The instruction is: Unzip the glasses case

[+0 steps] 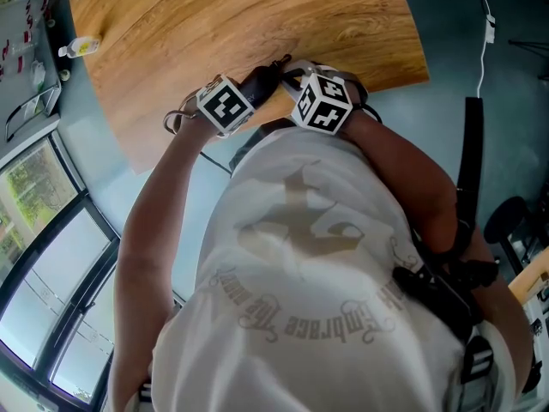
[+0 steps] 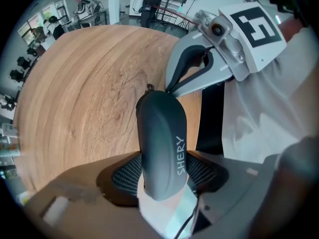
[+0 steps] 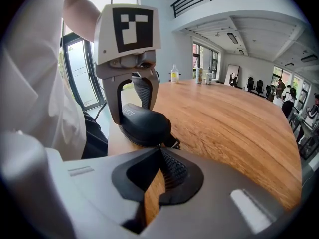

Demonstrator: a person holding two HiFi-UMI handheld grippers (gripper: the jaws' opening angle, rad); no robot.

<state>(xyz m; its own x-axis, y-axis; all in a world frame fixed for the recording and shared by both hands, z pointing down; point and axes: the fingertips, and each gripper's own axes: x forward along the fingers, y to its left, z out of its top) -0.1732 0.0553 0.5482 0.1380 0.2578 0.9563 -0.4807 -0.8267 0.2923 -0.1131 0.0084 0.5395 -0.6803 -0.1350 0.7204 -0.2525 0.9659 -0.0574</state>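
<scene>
Your glasses case [image 2: 162, 143] is at the near edge of the table [image 3: 234, 128], just in front of you, between the jaws of your left gripper [image 2: 162, 173], which press on both its sides. Your right gripper [image 3: 159, 151] is just to its right, tips together at the case's end beside the zipper pull [image 3: 174, 143]. A bottle [image 3: 174, 73] stands at the table's far edge, well apart.
</scene>
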